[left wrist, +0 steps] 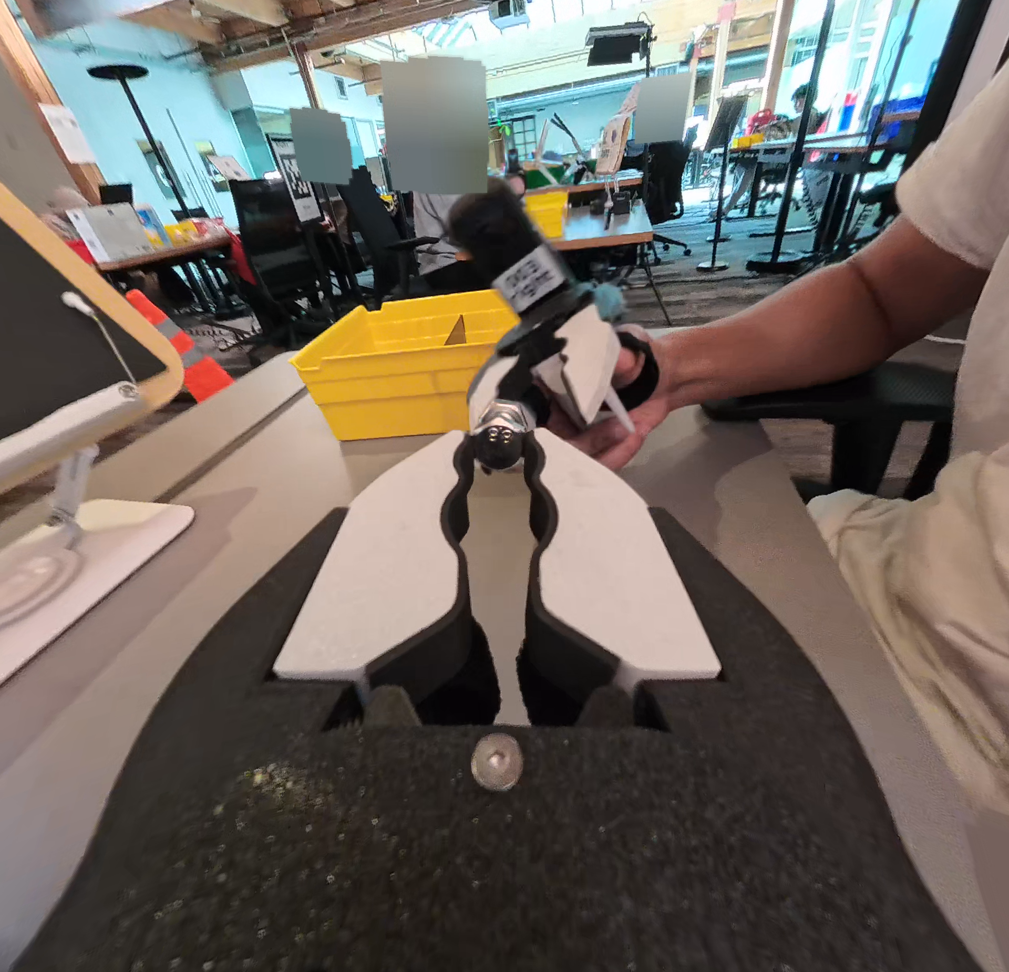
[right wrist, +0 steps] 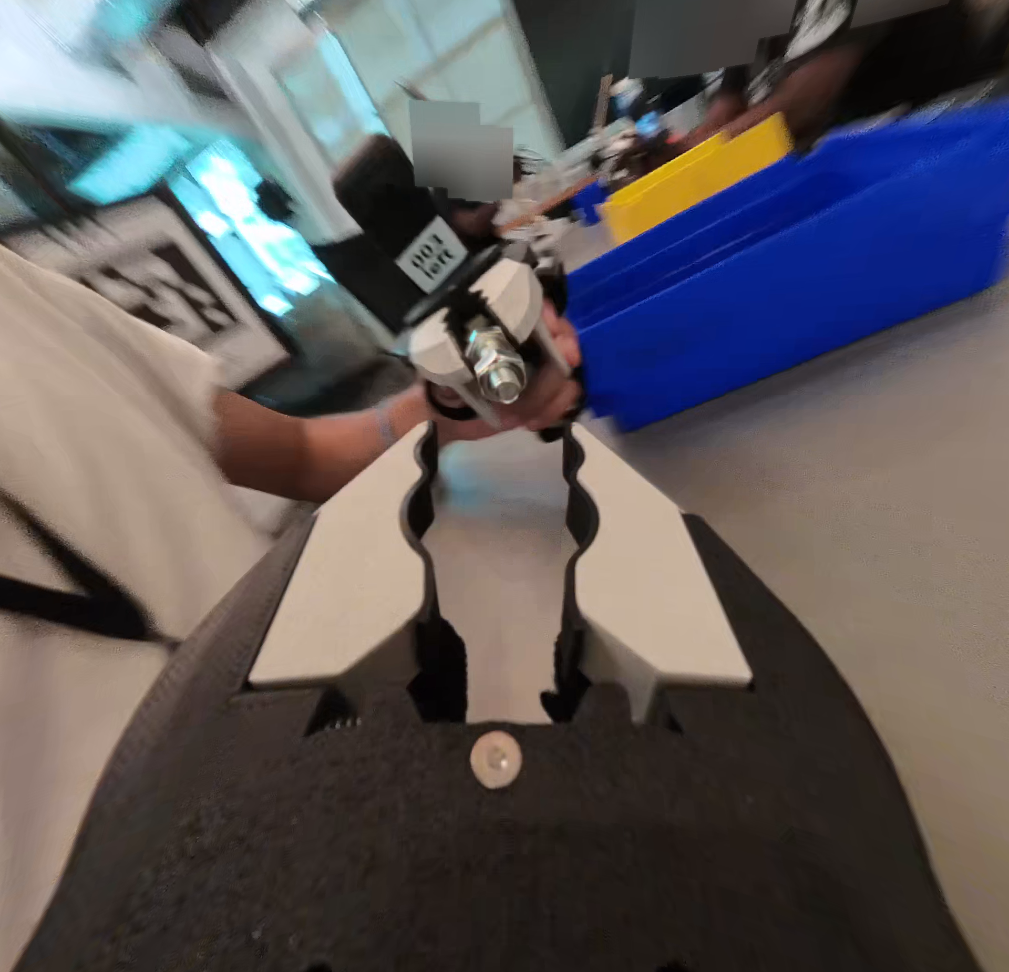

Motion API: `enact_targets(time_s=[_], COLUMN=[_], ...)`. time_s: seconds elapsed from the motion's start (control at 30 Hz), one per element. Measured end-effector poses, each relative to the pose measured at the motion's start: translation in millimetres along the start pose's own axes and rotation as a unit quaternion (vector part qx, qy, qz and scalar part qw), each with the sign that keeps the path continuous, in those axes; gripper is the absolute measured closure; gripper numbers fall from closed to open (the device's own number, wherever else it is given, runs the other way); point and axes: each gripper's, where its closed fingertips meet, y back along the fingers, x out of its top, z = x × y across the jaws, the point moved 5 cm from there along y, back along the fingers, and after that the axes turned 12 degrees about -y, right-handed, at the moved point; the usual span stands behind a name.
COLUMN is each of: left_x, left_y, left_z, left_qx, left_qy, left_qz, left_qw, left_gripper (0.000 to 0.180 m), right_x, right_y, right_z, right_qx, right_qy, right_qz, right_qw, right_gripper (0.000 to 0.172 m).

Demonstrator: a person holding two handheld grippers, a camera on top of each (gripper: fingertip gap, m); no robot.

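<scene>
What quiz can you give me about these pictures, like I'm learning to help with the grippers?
1. Pick one: what colour is the bin behind the left gripper? A red, B yellow, C green.
2. True or false: the right gripper has its fingers shut tight.
3. Fill the gap: the left gripper's fingers hold a metal ____ with a nut on it.
Key: 1 B. 2 false, they stand apart. 3 bolt.
</scene>
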Motion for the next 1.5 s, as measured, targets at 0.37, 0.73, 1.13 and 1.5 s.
enact_targets(time_s=[0.37,0.73,1.13,1.5], left_x=[-6.8,-10.1,-5.6,-5.2], left_y=[-9.1,-13.6,-7.3,-3.7], left_z=[10.6,12.0,6.0,1.7], left_qx=[-0.006,-0.055,-0.052,0.014], left_qy=[-0.074,0.074,0.116,-0.030], left_qz=[-0.036,-0.032,-0.004,-0.025], left_qw=[0.997,0.995,0.992,0.999], left_gripper=[0.163,0.163,0.163,0.163], right_x=[-3.5,-6.5,-14.2,9.3], right_y=[-4.0,2.5,2.0,11.4], right_z=[11.0,-14.6,-22.2,17.1], right_qx=[0.133,-0.164,-0.315,0.089], right_qy=[-0.272,0.443,0.717,-0.170], right_qz=[0.017,-0.065,-0.029,0.056], right_qw=[0.953,0.879,0.621,0.980], right_gripper=[0.155,0.155,0.136,0.136])
